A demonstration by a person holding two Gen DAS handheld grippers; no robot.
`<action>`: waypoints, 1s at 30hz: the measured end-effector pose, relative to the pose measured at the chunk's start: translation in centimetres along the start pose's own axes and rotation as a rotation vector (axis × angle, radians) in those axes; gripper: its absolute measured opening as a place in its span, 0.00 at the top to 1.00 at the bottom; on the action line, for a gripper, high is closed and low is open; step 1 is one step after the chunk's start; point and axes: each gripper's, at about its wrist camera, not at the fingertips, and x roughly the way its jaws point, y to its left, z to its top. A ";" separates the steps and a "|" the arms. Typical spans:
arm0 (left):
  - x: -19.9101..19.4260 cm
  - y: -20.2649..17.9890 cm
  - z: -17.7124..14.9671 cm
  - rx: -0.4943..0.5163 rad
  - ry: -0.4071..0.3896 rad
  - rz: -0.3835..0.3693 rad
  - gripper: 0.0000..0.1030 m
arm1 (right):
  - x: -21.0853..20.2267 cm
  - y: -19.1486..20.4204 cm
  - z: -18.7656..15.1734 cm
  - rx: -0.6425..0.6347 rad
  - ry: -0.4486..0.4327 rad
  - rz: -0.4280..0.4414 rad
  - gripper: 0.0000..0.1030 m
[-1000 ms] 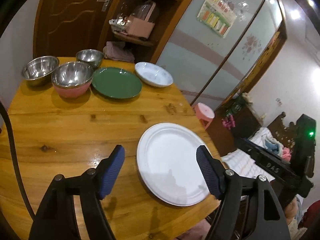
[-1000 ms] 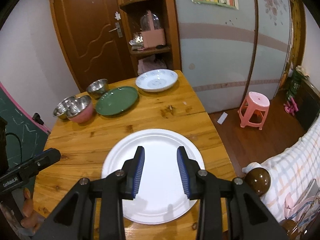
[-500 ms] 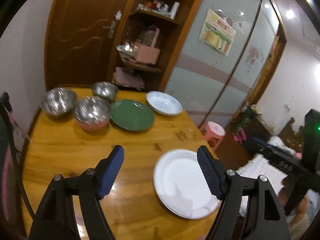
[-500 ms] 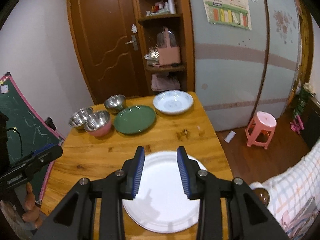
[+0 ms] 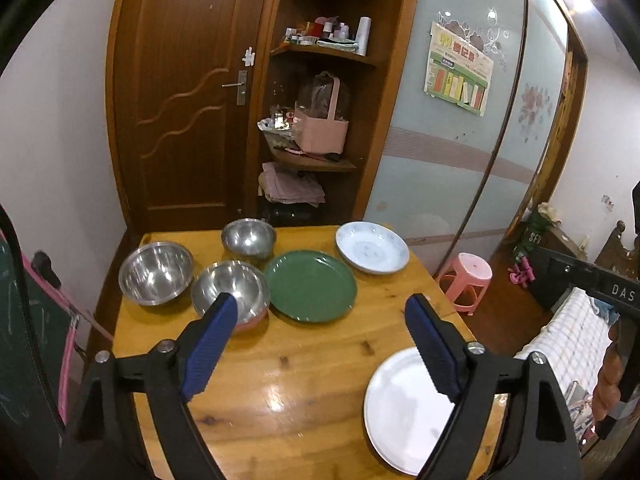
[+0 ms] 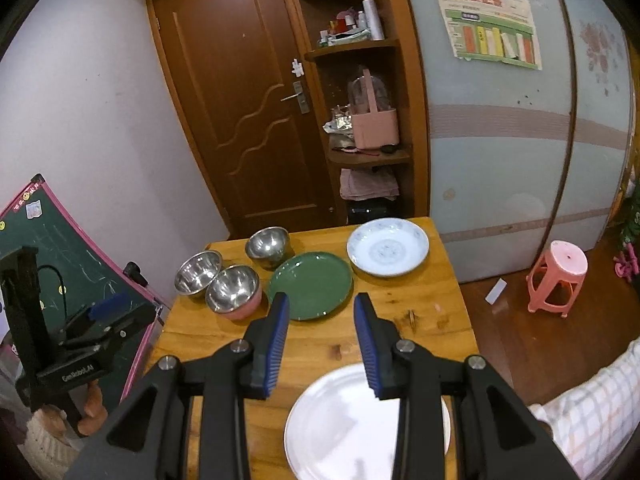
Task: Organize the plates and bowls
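Note:
A wooden table (image 5: 304, 364) (image 6: 320, 344) holds a large white plate (image 5: 404, 412) (image 6: 344, 424) at the near right. A green plate (image 5: 310, 286) (image 6: 310, 285) and a patterned white plate (image 5: 372, 247) (image 6: 387, 246) lie farther back. Three steel bowls stand at the far left: a pink-bottomed one (image 5: 230, 290) (image 6: 233, 290), a larger one (image 5: 155, 272) (image 6: 197, 270) and a small one (image 5: 248, 237) (image 6: 267, 242). My left gripper (image 5: 320, 344) is wide open, empty, above the table. My right gripper (image 6: 322, 340) is open, empty, above the white plate's far edge.
A brown door (image 5: 184, 92) and a corner shelf with a pink basket (image 5: 322, 128) stand behind the table. A pink stool (image 6: 558, 276) is on the floor at the right. A green chalkboard (image 6: 76, 248) leans at the left. A checked cloth (image 6: 592, 404) lies near right.
Both grippers have risen and pulled back from the white plate, so the whole table now shows. Their jaw openings look unchanged. The dishes have not moved.

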 end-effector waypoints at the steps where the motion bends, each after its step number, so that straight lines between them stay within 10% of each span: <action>1: 0.2 0.1 0.9 0.007 0.001 0.014 0.16 | 0.4 0.0 0.5 -0.002 0.005 0.000 0.67; 13: 6.6 0.1 8.9 0.099 0.127 0.100 0.16 | 5.5 -1.3 5.3 0.044 0.092 0.037 0.67; 30: 21.6 3.5 9.3 0.066 0.356 -0.003 0.16 | 18.0 -4.8 6.1 0.214 0.297 0.096 0.67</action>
